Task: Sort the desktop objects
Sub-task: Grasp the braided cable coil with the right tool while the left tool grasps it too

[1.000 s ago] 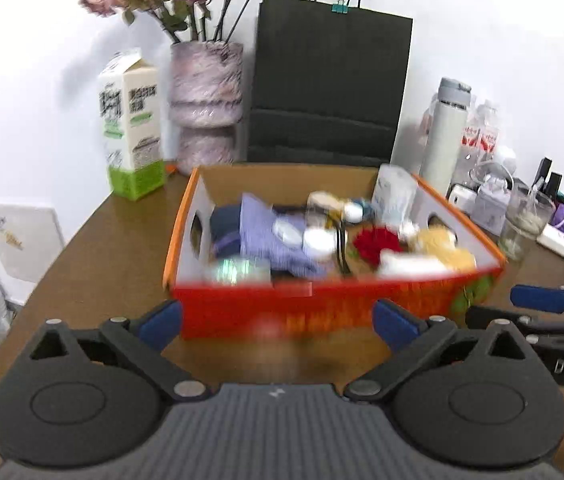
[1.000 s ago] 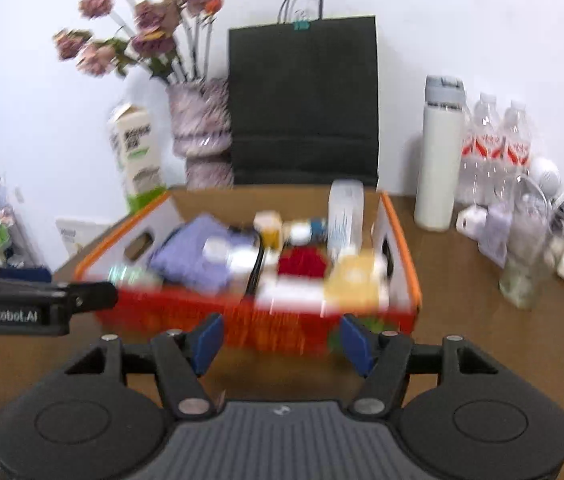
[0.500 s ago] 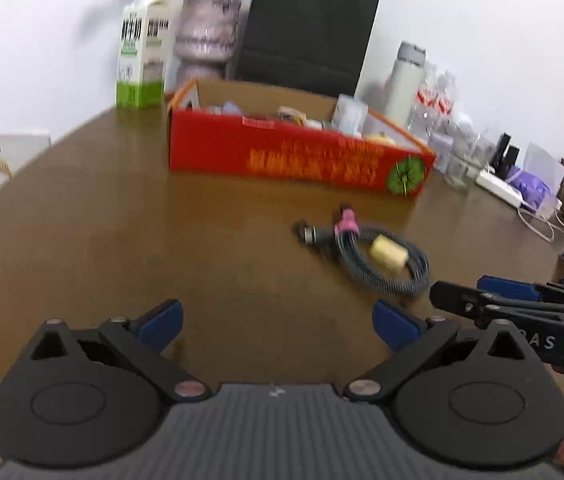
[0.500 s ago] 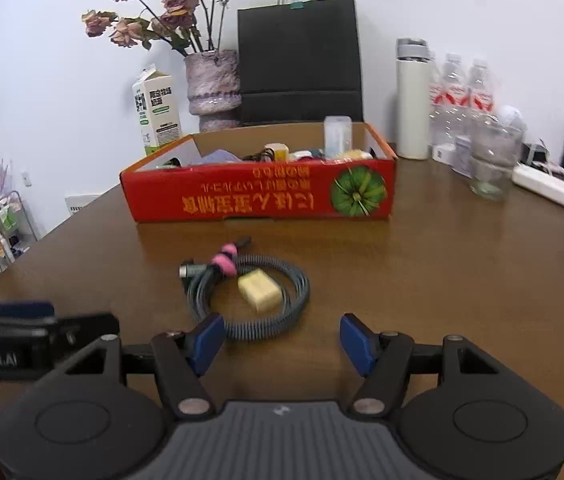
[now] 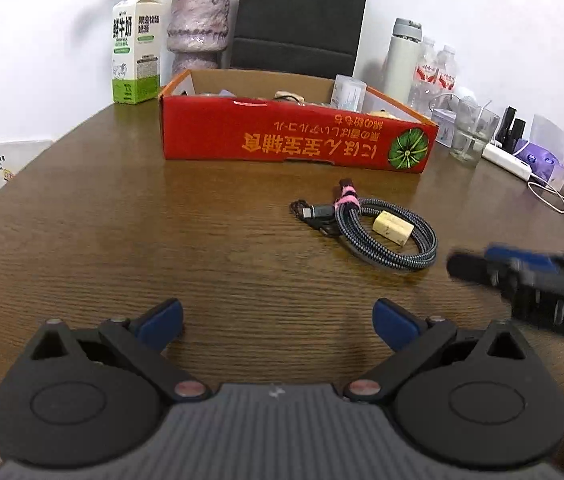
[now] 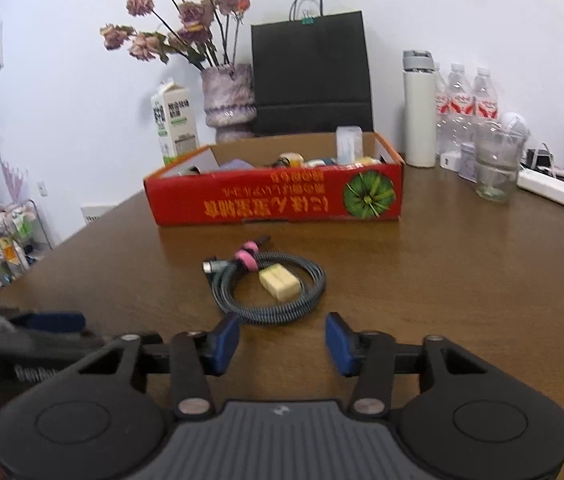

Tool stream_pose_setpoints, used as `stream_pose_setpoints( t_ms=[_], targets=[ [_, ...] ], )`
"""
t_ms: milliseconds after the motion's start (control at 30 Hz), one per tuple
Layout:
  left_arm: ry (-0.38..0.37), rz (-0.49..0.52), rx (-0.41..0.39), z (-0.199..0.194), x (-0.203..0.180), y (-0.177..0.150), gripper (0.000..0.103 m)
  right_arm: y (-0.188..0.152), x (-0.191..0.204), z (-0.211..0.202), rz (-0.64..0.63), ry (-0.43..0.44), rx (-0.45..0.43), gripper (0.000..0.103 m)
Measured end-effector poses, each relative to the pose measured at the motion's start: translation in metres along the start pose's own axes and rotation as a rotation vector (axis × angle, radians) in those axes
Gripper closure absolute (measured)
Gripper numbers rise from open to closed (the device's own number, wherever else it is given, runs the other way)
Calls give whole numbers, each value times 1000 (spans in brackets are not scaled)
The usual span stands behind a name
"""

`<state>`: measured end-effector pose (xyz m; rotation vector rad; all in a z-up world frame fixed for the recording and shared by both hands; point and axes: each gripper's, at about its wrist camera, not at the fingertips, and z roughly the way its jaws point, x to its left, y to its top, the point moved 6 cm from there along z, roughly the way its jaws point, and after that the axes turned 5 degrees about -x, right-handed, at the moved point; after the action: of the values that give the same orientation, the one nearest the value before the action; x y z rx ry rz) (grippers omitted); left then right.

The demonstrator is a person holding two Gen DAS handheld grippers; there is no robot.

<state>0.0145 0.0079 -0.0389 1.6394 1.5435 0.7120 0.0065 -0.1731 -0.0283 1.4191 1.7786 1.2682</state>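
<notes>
Right gripper [image 6: 282, 338] low over table [image 6: 462, 280], jaws wide, empty, lined up just short of coiled braided cable [image 6: 269, 290] with yellow block [image 6: 279, 285] resting inside coil. Left gripper [image 5: 277, 320] jaws wide, empty, aside. Red cardboard box [image 6: 282, 196] beyond, likely destination.

an office or meeting-room desk, lived-in and cluttered

a wide brown wooden table [image 6: 462, 280] runs ahead of the fingers to a plain white wall; far beyond the fingertips stand a black paper bag [image 6: 312, 76] with a binder clip, a vase of dried flowers [image 6: 229, 98], a milk carton [image 6: 173, 120], a white flask [image 6: 419, 110] and water bottles [image 6: 466, 108], and off to the right of the fingers lie a white power strip [image 6: 553, 190] and charging leads
</notes>
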Motion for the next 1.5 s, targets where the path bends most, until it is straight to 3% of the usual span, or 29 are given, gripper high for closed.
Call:
stream_pose_setpoints(
  t_ms=[100, 233, 367, 467, 633, 733, 800, 900, 1033, 1133, 1300, 1333, 1400, 1433, 1500],
  targets=[
    [17, 35, -8, 2, -3, -2, 0, 9, 2, 15, 27, 51, -5, 65],
    [5, 33, -14, 1, -3, -3, 0, 21, 7, 41, -54, 25, -5, 66],
    [4, 39, -13, 3, -4, -3, 0, 20, 12, 72, -129, 18, 73, 71],
    [-2, 33, -15, 3, -3, -2, 0, 16, 14, 73, -150, 21, 76, 73],
    [-16, -20, -24, 3, 5, 2, 0, 14, 15, 72, -187, 29, 84, 73],
    [-80, -86, -21, 3, 14, 9, 1, 12, 14, 83, -268, 5, 112, 68],
    [-74, -112, -24, 4, 18, 15, 1, 16, 10, 87, -240, 19, 109, 76],
    [-45, -102, -49, 3, 19, 24, 1, 19, 6, 84, -172, 37, 97, 80],
    [-88, -92, -84, 8, 10, 40, 2, 30, -7, 65, -49, 65, 1, 82],
    [-122, -26, -103, 28, -9, 56, 2, 37, -26, 52, 1, 30, -70, 82],
    [-181, 113, -50, 78, -45, 75, 3, 32, -71, 42, 129, -41, -117, 82],
    [-157, 128, -32, 88, -46, 74, 5, 30, -78, 41, 154, -47, -120, 82],
    [-102, 141, 30, 103, -42, 71, 20, 28, -90, 37, 197, -55, -128, 82],
    [-115, 132, 67, 107, -39, 68, 25, 28, -94, 36, 215, -49, -143, 82],
    [-148, 144, 61, 104, -38, 64, 33, 28, -100, 35, 247, -31, -166, 82]
  ],
)
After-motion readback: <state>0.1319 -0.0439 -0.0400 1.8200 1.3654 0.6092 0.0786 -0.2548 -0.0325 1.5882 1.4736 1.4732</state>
